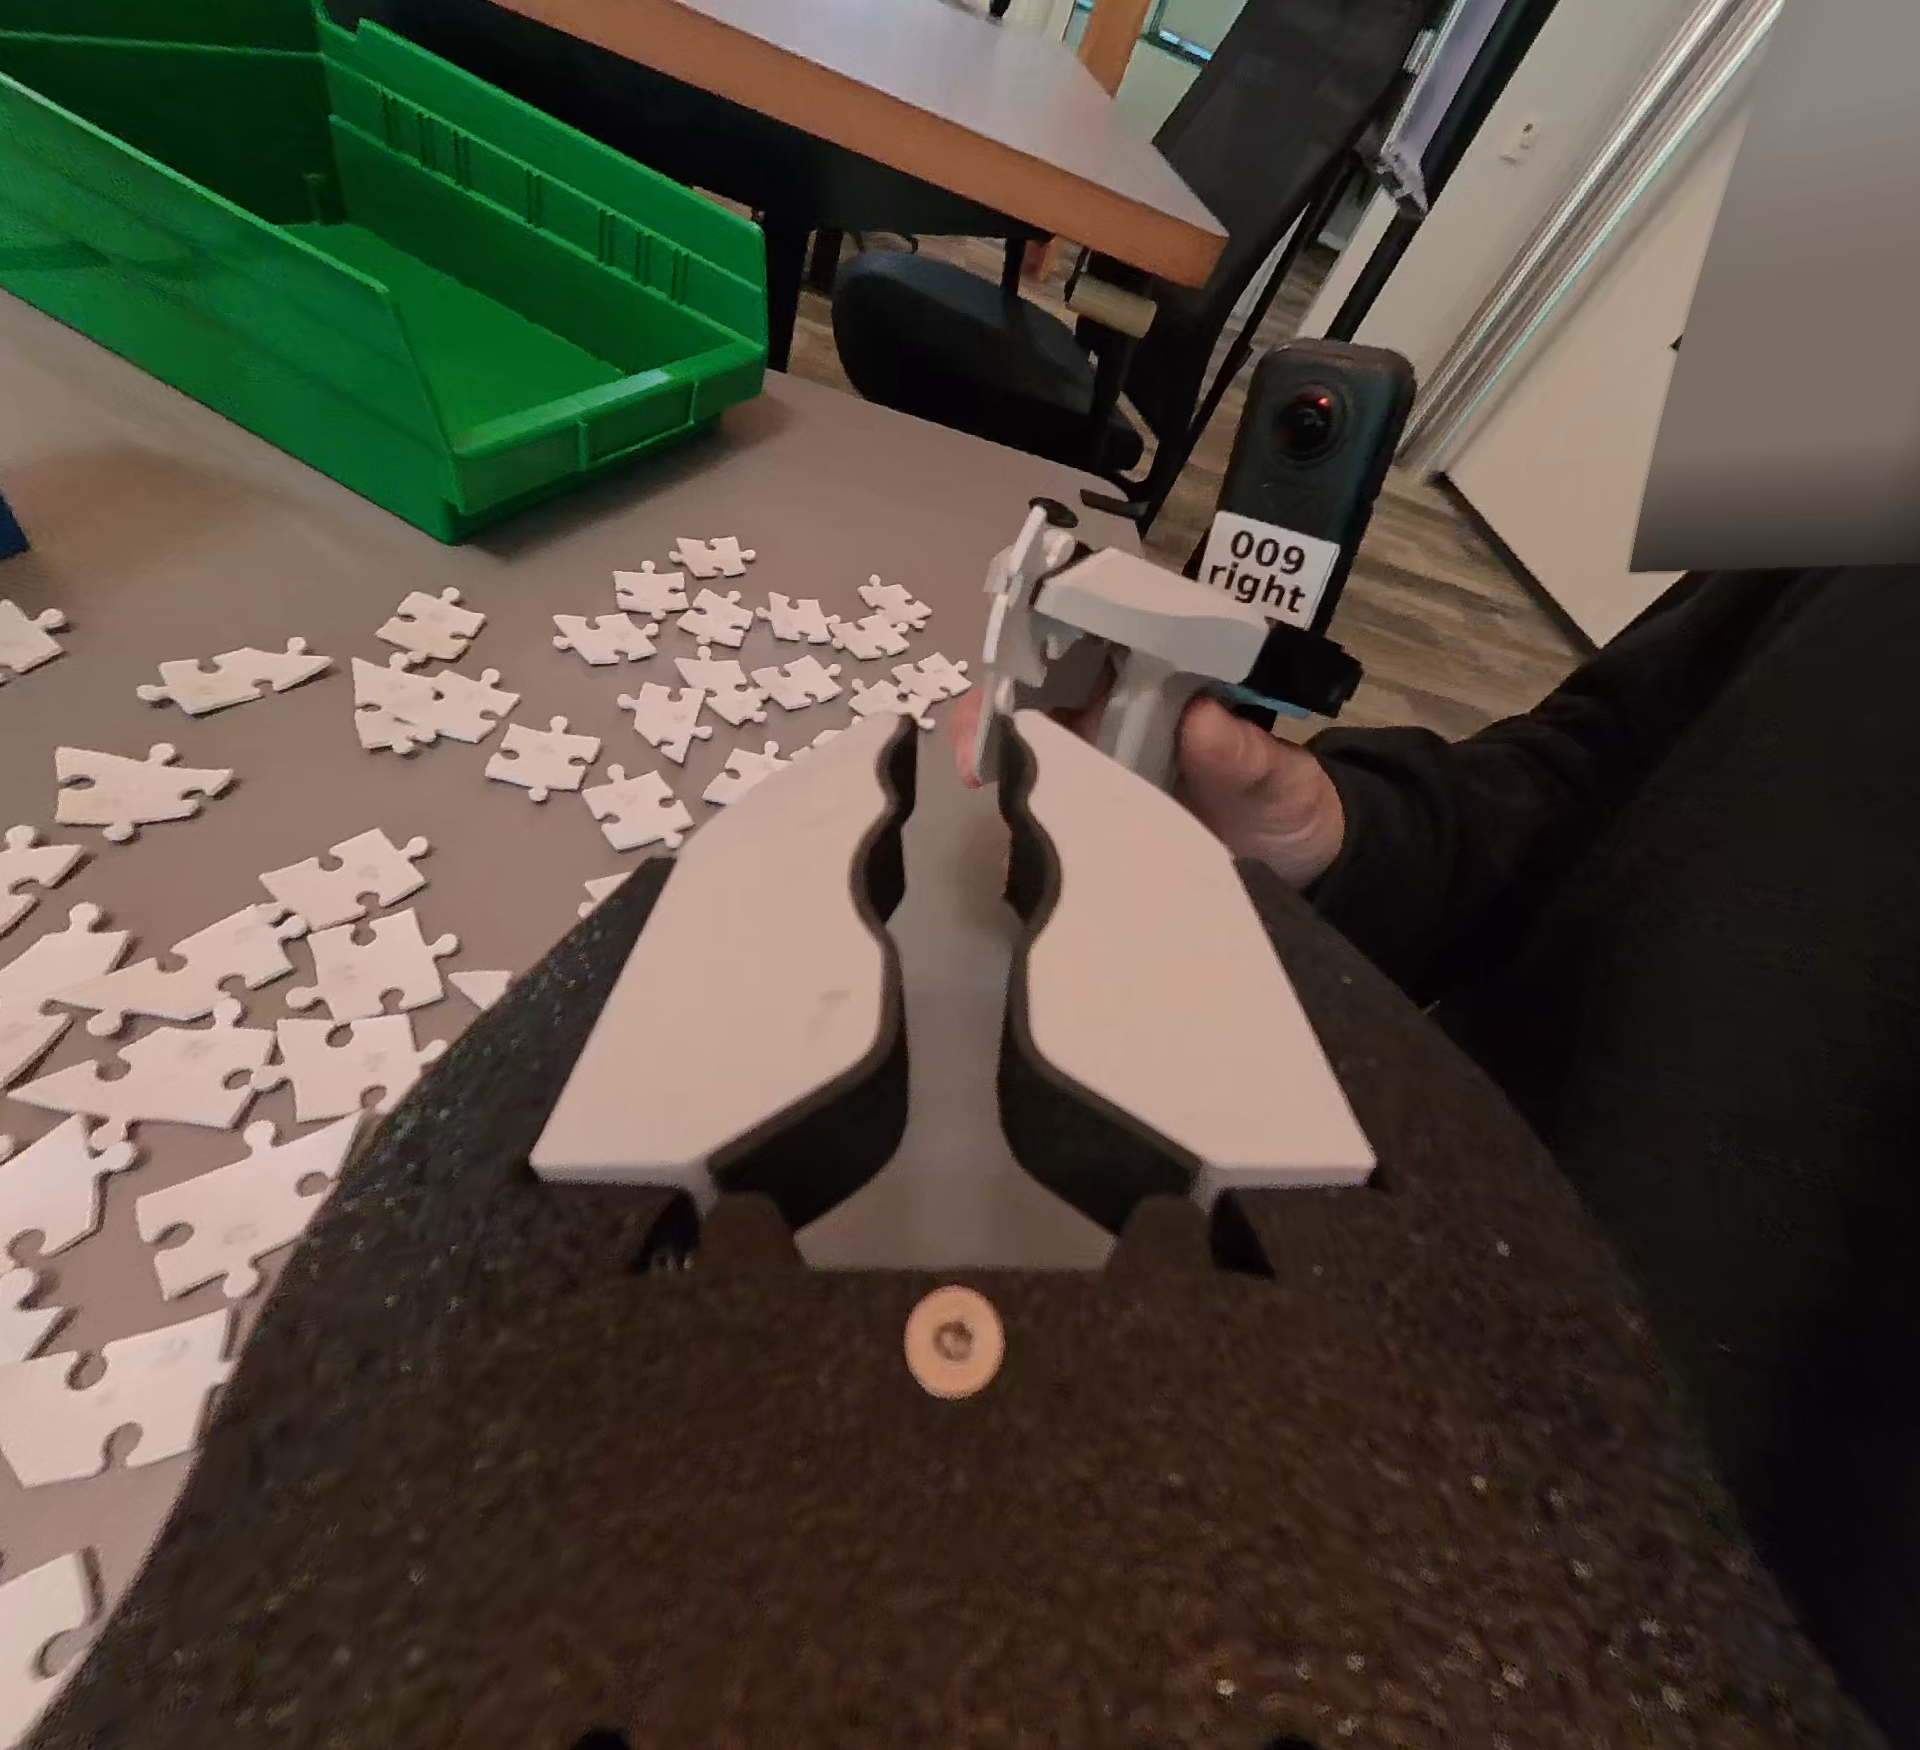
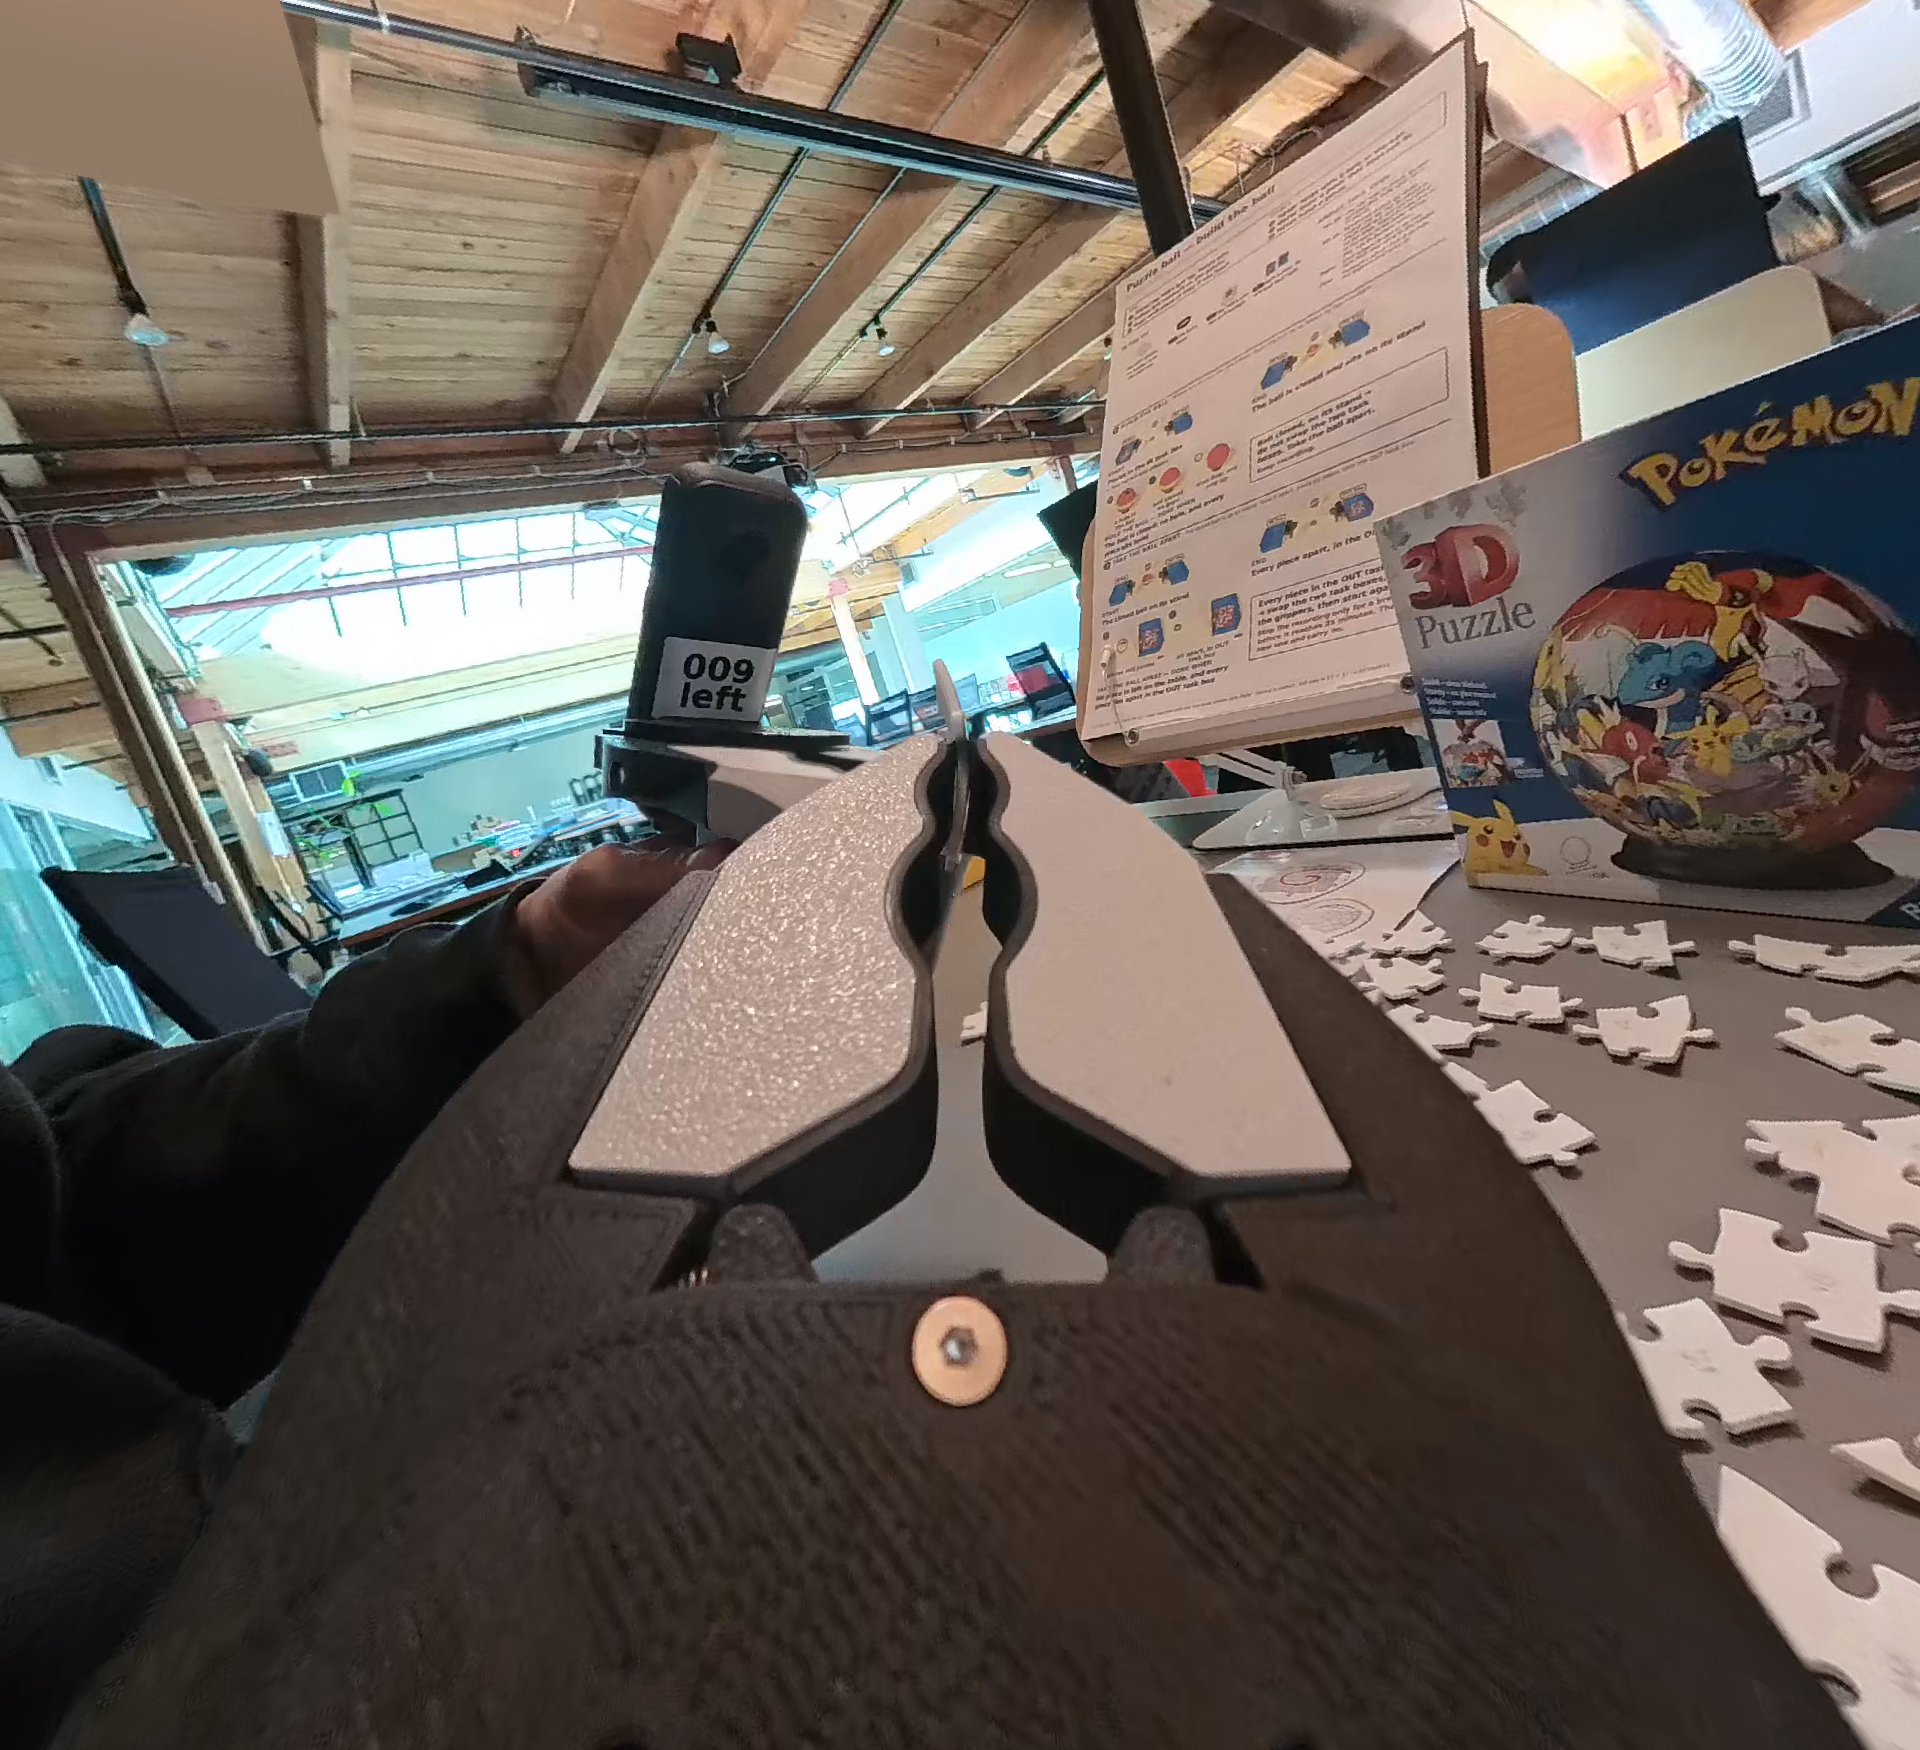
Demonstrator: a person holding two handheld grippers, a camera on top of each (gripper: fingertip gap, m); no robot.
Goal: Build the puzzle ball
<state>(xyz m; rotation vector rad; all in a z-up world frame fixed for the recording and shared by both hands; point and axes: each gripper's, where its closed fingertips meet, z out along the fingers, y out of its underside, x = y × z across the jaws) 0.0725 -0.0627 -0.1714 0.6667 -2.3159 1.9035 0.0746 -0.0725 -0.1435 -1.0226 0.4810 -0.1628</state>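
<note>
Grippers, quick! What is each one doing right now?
Left gripper: open, holding nothing.
Right gripper: shut on a white puzzle piece.

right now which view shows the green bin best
The left wrist view: the green bin sits whole on the table, open and seemingly empty, beyond the loose pieces. The right wrist view shows none of it, only pieces and the puzzle box.
</note>
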